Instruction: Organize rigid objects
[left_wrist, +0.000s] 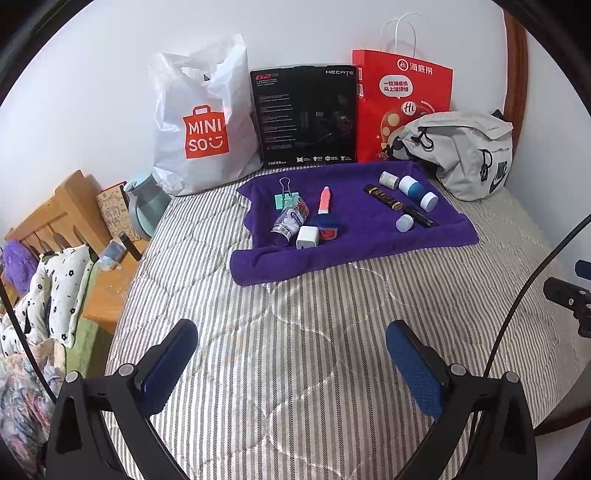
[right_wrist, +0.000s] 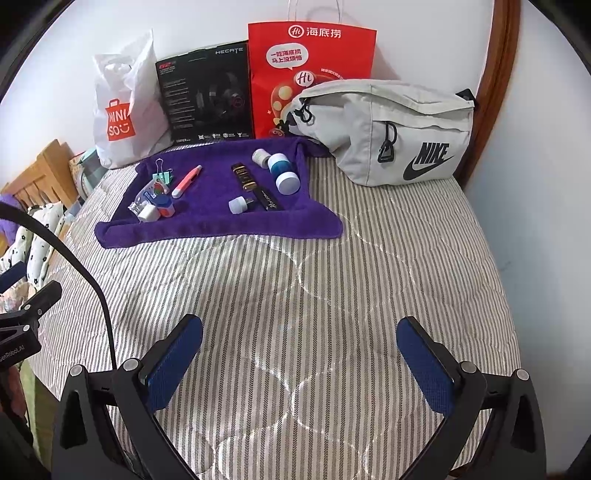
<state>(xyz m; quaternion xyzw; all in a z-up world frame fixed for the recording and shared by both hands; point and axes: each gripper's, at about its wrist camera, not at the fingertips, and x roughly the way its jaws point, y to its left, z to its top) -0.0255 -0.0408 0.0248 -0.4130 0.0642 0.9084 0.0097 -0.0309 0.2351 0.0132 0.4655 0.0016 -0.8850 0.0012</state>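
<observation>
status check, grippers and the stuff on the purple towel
Left gripper and right gripper open, empty, over the striped quilt. Small items untouched on purple towel. Path clear.

A striped quilted bed (left_wrist: 314, 332) carries a purple towel (left_wrist: 354, 254). Behind the towel stand a white bag (left_wrist: 203, 122), black box (left_wrist: 304, 114) and red bag (left_wrist: 402, 99); right of it lies a grey pouch (right_wrist: 391, 129).

Towel (left_wrist: 354, 236) on bed (left_wrist: 295, 350) — bags (left_wrist: 465, 151) behind.
</observation>
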